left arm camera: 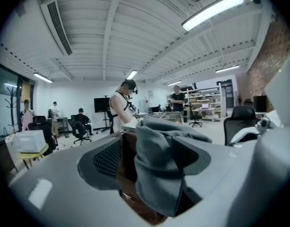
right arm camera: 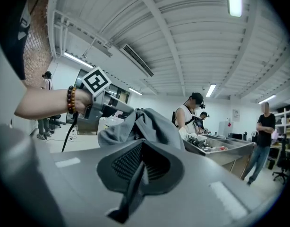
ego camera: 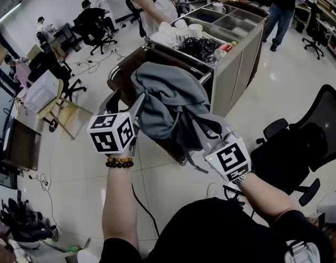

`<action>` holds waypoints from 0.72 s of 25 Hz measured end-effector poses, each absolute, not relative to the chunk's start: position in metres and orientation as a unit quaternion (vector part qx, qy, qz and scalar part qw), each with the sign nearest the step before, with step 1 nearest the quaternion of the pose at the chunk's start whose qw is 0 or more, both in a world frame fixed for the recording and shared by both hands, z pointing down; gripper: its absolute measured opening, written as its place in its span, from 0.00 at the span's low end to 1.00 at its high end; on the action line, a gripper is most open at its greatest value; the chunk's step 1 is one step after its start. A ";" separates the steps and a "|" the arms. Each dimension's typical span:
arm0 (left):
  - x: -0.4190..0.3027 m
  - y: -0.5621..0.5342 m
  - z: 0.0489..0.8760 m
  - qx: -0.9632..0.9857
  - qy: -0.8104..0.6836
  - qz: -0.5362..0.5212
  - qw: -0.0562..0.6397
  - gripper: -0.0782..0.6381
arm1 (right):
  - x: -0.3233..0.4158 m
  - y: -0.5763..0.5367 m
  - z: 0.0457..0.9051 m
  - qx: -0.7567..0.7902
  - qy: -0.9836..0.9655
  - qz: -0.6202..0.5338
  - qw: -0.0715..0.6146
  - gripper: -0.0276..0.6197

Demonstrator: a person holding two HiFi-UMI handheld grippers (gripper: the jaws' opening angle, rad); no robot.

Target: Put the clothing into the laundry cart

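My right tool (right arm camera: pixel 142 162) is nipped down to a narrow line, its pads clamped on a thin fold of the grey clothing (ego camera: pixel 168 106); a strip of the fabric trails out below the pads toward the camera. My left tool (left arm camera: pixel 149 160) stands fairly wide. The cloth hangs between its jaws and lies against the right-hand pad, but I can see a gap between the fabric and the other pad, so it is not gripping. In the head view both tools are raised side by side with the garment bunched and draped across their tips, hanging in the air. It sits above the near edge of the laundry cart (ego camera: pixel 124 70), a brown bin in a metal frame, and is not inside it. Just behind the cart stands a steel bench (ego camera: pixel 233 64) with recessed trays, with white cups (ego camera: pixel 189 32) and dark clutter on its near end. A person in a white top (ego camera: pixel 151 4) stands at the bench's far side. A black office chair (ego camera: pixel 299 147) is off to my right.
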State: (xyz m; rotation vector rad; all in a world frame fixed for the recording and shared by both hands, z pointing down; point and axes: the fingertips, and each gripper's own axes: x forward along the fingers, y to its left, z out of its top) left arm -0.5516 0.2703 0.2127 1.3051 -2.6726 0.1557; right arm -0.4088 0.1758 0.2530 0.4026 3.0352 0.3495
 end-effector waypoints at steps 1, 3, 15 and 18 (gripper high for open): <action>-0.540 0.266 0.219 0.453 -0.886 0.048 0.084 0.58 | -0.409 0.177 0.252 0.131 0.984 0.114 0.030 0.05; -0.521 0.259 0.231 0.478 -0.873 0.041 0.090 0.59 | -0.408 0.179 0.252 0.132 0.984 0.115 0.031 0.05; -0.474 0.259 0.229 0.492 -0.866 0.053 0.069 0.61 | -0.387 0.202 0.245 0.136 0.983 0.121 0.033 0.05; -0.456 0.264 0.226 0.497 -0.865 0.050 0.055 0.59 | -0.377 0.209 0.243 0.134 0.983 0.124 0.033 0.04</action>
